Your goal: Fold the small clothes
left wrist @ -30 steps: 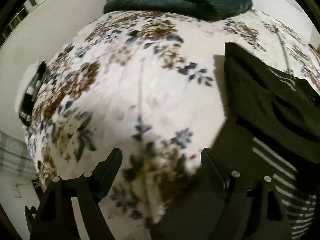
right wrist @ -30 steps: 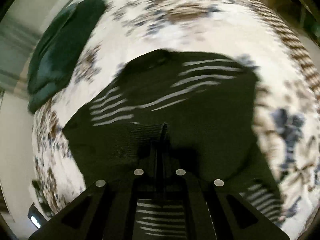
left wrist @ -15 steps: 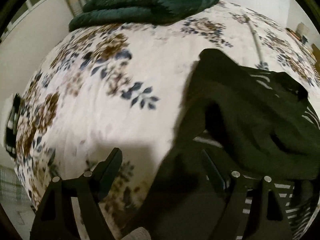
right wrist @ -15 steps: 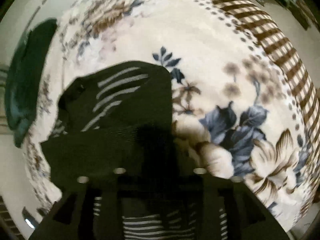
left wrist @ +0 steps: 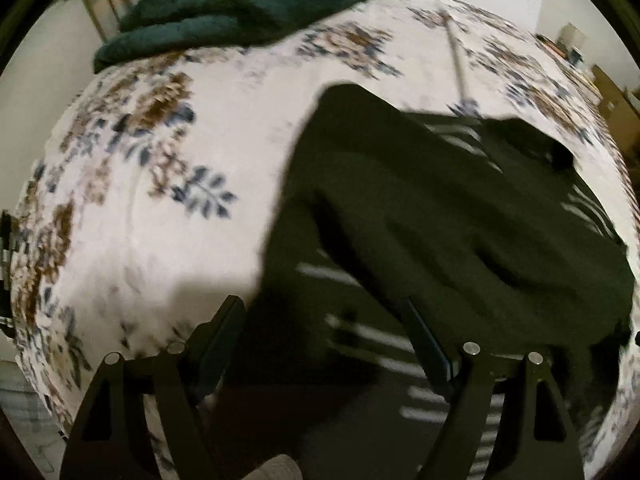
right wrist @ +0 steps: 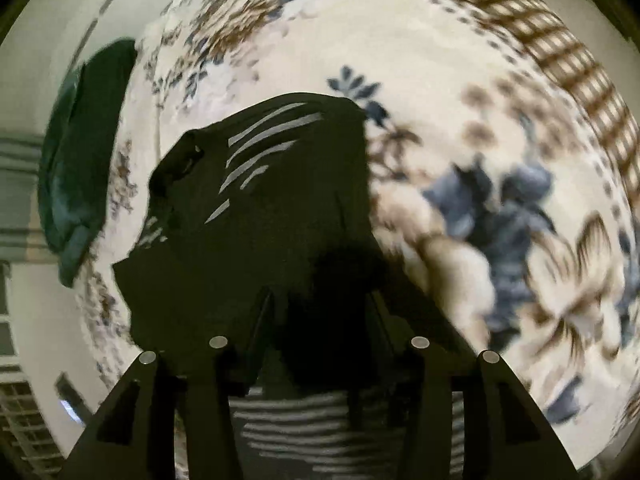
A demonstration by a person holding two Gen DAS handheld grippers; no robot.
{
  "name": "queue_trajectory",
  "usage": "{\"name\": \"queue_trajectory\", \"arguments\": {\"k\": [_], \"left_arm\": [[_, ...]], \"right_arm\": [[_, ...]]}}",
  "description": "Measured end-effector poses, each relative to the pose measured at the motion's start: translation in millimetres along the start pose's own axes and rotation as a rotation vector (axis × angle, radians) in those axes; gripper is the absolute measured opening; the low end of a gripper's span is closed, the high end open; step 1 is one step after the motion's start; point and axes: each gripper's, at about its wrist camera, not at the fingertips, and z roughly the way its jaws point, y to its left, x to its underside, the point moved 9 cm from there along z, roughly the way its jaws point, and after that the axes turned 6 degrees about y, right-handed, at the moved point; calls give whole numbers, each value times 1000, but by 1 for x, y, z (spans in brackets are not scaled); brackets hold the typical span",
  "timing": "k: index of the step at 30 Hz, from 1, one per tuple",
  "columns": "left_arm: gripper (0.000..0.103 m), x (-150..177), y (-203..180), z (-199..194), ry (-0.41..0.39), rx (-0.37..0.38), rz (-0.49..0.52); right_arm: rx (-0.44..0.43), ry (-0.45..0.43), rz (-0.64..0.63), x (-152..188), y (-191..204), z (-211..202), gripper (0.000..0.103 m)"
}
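Observation:
A small black garment with white stripes [left wrist: 432, 216] lies on the floral bedspread [left wrist: 168, 168], partly folded over itself. My left gripper [left wrist: 324, 320] is open, its fingers spread over the garment's near left edge. In the right wrist view the same garment [right wrist: 256, 208] lies ahead. My right gripper [right wrist: 320, 312] is open, its fingers standing apart over the garment's near edge, with striped cloth under them.
A dark green folded blanket [left wrist: 248, 4] lies at the far end of the bed and shows at the left in the right wrist view [right wrist: 76, 176]. The bedspread's brown checked border [right wrist: 560, 52] marks the bed edge. White walls surround the bed.
My right gripper has opened and let go of the garment fold it held. The folded part now lies on the bed. My left gripper has swung right over the garment.

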Motion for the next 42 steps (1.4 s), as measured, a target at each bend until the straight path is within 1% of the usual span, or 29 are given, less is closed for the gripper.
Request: {"name": "queue_trajectory", "arguments": {"k": [2,4,6,8,10,12,14,15,17,19,20,21,22,23,24,25,28,31,33,34,35,37,40,42], "left_arm": [[80,12,-19,0,31,30,20],[80,22,-46,-2,63,80,49],[80,27,-87,-12,74,156,93],[80,29,-136,-24,70,221,175],[80,32,-186,-33,59,248,283],[80,37,-226,-40,34,247,377],[80,47,-269,-40,14,226,491],[80,51,-281,-39,7,213,524],[80,61,-314,-30,-13,148,624],[80,66,-332,-18,-19,99,685],[78,68,-338,-12,-22,79,710],[58,69,-343,-9,-23,73,729],[29,68,-344,-7,-28,61,737],[18,65,-343,-7,-38,63,733],[9,65,-342,-11,-43,88,716],[6,61,-337,-17,-52,128,685],[5,52,-318,-35,-78,229,601],[5,38,-283,-61,-95,320,475],[5,31,-259,-74,-102,355,406],[4,25,-240,-81,-106,368,363],[4,21,-229,-83,-109,368,332],[4,11,-192,-89,-110,369,256],[4,1,-122,-95,-104,355,119],[4,0,-88,-96,-94,353,51]], "right_arm": [[-3,-5,28,13,-14,-9,49],[23,-23,46,26,-32,-17,49],[65,-40,72,35,-55,-22,49],[107,-49,108,42,-80,-24,49],[156,-67,129,46,-99,-28,49],[190,-93,147,49,-118,-36,49],[208,-108,163,52,-133,-41,49],[217,-114,169,53,-140,-44,49],[230,-121,179,58,-152,-50,49],[239,-122,186,62,-162,-53,49],[249,-118,187,64,-168,-54,49],[258,-114,187,66,-173,-54,49],[264,-111,189,68,-178,-55,49],[265,-109,189,70,-180,-54,49],[263,-107,190,71,-183,-54,49],[263,-105,191,73,-186,-54,49],[252,-101,192,77,-190,-53,49],[239,-98,190,80,-189,-53,49],[230,-99,179,80,-184,-55,49],[227,-101,169,80,-181,-57,49],[222,-103,158,78,-176,-59,49],[213,-107,130,75,-165,-62,49],[203,-113,74,66,-145,-64,49],[195,-112,37,61,-128,-62,49]]}}
